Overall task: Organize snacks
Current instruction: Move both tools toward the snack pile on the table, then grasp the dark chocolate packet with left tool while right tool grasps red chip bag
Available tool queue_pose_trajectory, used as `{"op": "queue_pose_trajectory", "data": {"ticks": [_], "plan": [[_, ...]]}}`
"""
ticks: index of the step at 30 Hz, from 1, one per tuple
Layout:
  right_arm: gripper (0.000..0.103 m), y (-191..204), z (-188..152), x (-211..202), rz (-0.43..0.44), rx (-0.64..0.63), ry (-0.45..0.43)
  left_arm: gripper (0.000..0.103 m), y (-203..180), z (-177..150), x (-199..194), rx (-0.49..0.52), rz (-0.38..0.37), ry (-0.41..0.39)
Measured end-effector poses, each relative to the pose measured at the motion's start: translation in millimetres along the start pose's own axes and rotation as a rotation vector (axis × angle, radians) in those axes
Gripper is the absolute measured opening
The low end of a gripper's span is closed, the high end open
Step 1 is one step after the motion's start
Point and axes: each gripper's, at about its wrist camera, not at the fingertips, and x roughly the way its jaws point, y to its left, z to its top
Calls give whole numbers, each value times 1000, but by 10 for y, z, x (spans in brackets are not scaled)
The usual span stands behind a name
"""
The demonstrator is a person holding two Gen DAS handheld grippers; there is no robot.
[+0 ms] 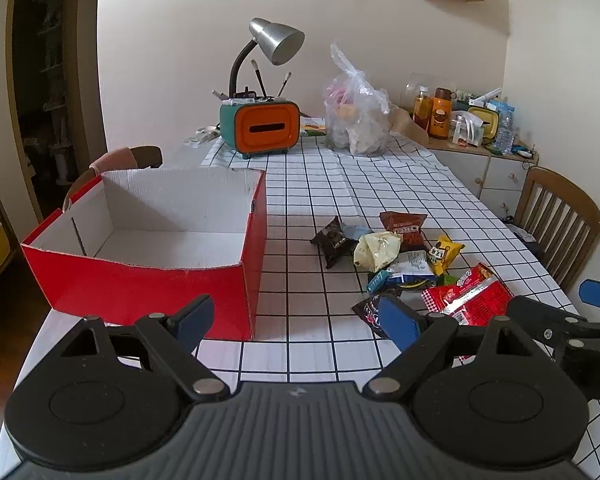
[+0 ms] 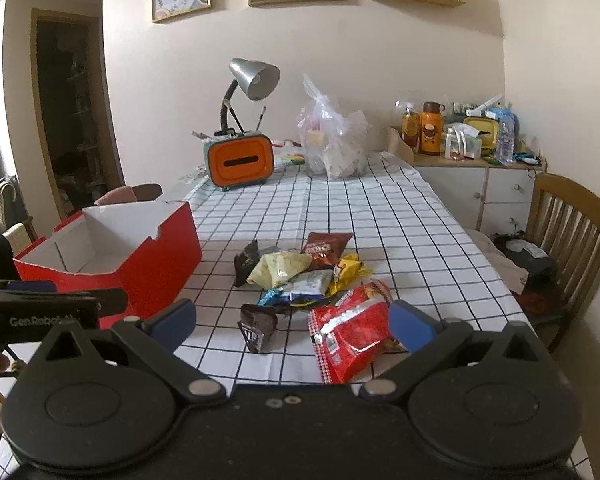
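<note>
Both the left tool (image 1: 296,322) and right tool (image 2: 294,320) are hovering spread and empty, as snack packets (image 2: 300,276) are lying heaped on the worktop (image 2: 380,208) beside the open red box (image 1: 140,280), likely awaiting them.

1. The box (image 1: 140,256) stands on the bench (image 1: 380,184) at 9 o'clock, nothing visible in it.
2. The snack pile (image 1: 396,256) lies on the bench at 3 o'clock of the box, apart from it.
3. The organiser (image 1: 260,128) stands at 12 o'clock, at the far end, with the lamp (image 1: 276,40) rising behind it.
4. The bag (image 1: 356,120) sits just at 3 o'clock of the organiser.
5. A chair (image 1: 560,220) stands at the bench's 3 o'clock edge.
</note>
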Motion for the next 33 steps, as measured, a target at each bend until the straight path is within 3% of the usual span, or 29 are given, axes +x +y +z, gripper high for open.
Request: {"op": "queue_pose_trajectory", "data": {"ticks": [22, 29, 33], "plan": [[103, -93, -1, -24, -43, 4, 8, 90, -135, 28, 16, 38, -16, 3], [102, -245, 10, 64, -52, -14, 23, 90, -178, 76, 199, 54, -22, 21], [97, -452, 35, 226, -56, 12, 68, 90, -229, 138, 384, 79, -13, 43]]}}
